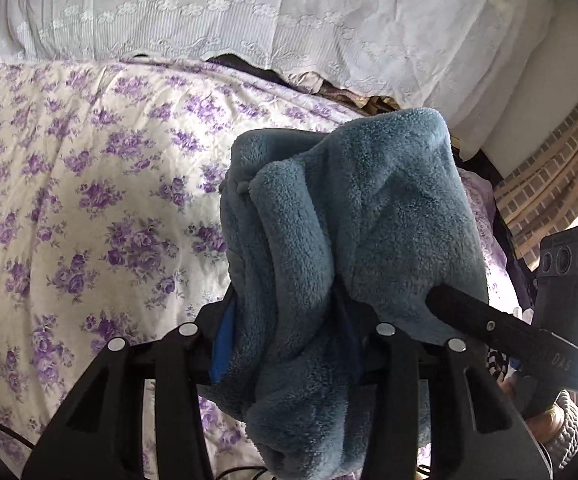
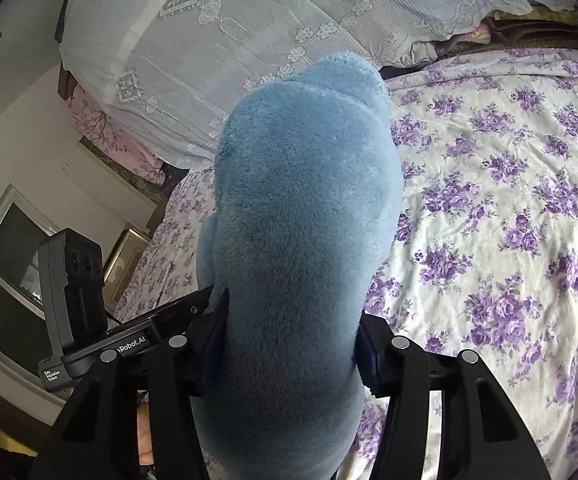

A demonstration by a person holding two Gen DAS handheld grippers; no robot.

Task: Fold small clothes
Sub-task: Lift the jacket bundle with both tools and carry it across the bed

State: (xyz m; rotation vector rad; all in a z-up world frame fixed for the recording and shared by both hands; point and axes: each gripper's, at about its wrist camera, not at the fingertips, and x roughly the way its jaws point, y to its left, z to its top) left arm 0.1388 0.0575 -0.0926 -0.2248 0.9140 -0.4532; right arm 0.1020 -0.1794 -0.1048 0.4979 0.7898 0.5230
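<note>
Blue fleece garment is off the bed, bunched and hanging, pinched by both grippers at once. Exact type unclear, reads as a small plush piece of clothing.

Left gripper is clamped on a thick wad of the fleece; cloth fills the gap between its fingers and spills forward and down. Right gripper is likewise clenched on the garment, which balloons straight out ahead along the finger axis and blocks the centre of that view.

Key relation: garment's long axis runs forward from each gripper, away from the person, toward the head of the bed. Bed with purple floral sheet lies below and past the cloth, open sheet to the left of the left gripper and to the right of the right gripper. The 2 grippers sit close side by side, the right one's finger touching the fleece in the left view. Neither is clearly nearer; likely next step is spreading it flat on the sheet.

White lace cover lies along the far edge of the bed.

Writing: "DAS" on the right device; "Robot.AI" and "Data Acquisition System" on the left device.
</note>
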